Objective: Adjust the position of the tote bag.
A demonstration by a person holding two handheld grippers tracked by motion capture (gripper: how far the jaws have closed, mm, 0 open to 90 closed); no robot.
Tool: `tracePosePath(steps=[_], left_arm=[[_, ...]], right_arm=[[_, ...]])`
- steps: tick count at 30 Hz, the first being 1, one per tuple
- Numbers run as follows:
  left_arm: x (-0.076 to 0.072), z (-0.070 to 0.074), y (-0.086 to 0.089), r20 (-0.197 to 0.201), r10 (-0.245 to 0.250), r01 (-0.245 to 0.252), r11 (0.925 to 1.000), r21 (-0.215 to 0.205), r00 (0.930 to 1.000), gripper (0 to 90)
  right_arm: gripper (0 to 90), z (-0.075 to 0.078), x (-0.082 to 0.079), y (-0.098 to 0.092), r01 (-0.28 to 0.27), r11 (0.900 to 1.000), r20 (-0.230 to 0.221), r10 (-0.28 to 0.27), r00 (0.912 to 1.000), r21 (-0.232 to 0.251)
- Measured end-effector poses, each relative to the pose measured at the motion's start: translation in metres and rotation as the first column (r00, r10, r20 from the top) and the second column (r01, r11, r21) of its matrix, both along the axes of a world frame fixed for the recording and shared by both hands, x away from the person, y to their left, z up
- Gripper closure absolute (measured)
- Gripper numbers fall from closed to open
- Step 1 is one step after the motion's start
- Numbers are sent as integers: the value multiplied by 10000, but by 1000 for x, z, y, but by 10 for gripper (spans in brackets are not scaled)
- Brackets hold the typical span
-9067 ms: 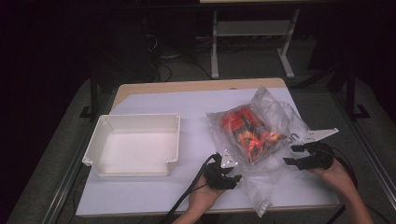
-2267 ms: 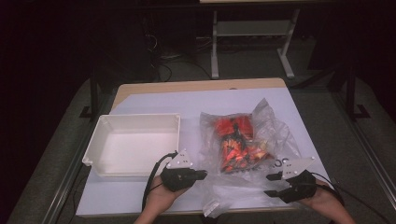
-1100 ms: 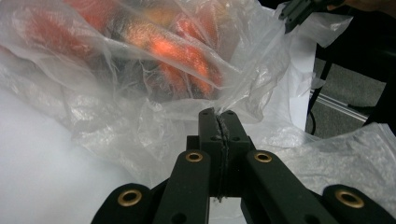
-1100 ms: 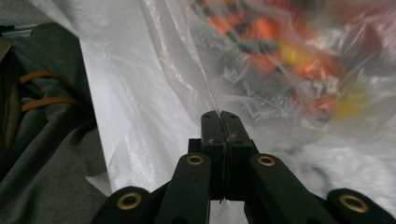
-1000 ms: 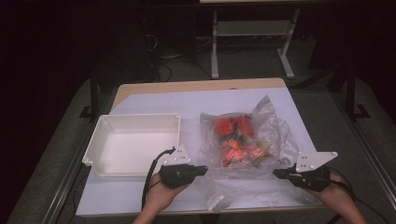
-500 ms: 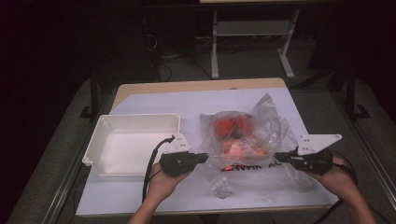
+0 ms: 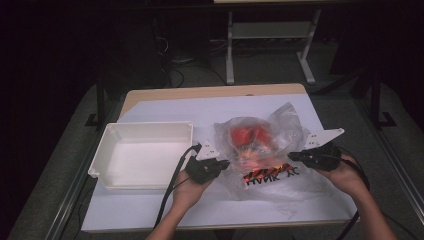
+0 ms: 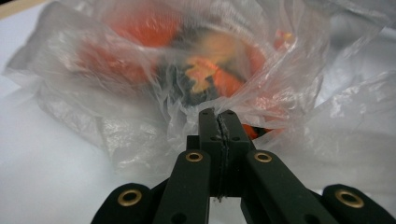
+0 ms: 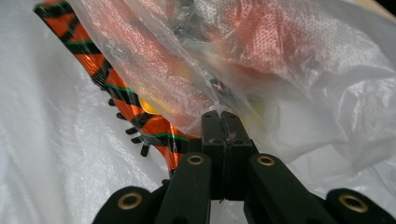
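Observation:
A clear plastic bag (image 7: 260,150) with red and orange things inside lies mid-table, black print along its near side. My left gripper (image 7: 223,162) pinches the bag's left edge and my right gripper (image 7: 296,156) pinches its right edge, so the film is held up between them. In the left gripper view the jaws (image 8: 218,114) are pressed together on crumpled film, the blurred orange contents (image 8: 205,70) just beyond. In the right gripper view the gripper (image 9: 222,116) is shut on film beside an orange-and-black printed strip (image 9: 116,88).
An empty white tray (image 7: 107,155) sits left of the bag, close to my left hand. A white sheet (image 7: 165,210) covers the table; its wooden far edge (image 7: 210,92) shows. A metal stand (image 7: 270,30) and cables stand on the dark floor behind.
Both hands have moved away from the person and a little toward each other, taking the bag's edges along. The bag now stands higher and more bunched around its contents.

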State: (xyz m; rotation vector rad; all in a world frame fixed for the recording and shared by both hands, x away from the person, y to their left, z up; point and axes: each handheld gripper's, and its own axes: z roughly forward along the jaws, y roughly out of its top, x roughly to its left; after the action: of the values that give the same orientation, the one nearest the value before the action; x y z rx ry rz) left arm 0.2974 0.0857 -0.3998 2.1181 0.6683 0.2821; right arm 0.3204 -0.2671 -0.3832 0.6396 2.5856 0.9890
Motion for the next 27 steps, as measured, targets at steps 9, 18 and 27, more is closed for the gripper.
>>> tracePosePath(steps=[9,18,27], left_arm=[[2,-20,-17,-505,-39,63,9989,467,9987,900],[2,-30,-18,-892,-100,161,9975,688,9960,900],[-3,-31,-14,-1033,-321,421,9944,968,9941,900]], right_arm=[[895,-27,5,8,54,9996,-862,-78,9963,-285],[895,-43,-6,11,-246,9994,-1384,280,9900,258],[896,-45,-15,23,-745,9965,-1462,793,9861,378]])
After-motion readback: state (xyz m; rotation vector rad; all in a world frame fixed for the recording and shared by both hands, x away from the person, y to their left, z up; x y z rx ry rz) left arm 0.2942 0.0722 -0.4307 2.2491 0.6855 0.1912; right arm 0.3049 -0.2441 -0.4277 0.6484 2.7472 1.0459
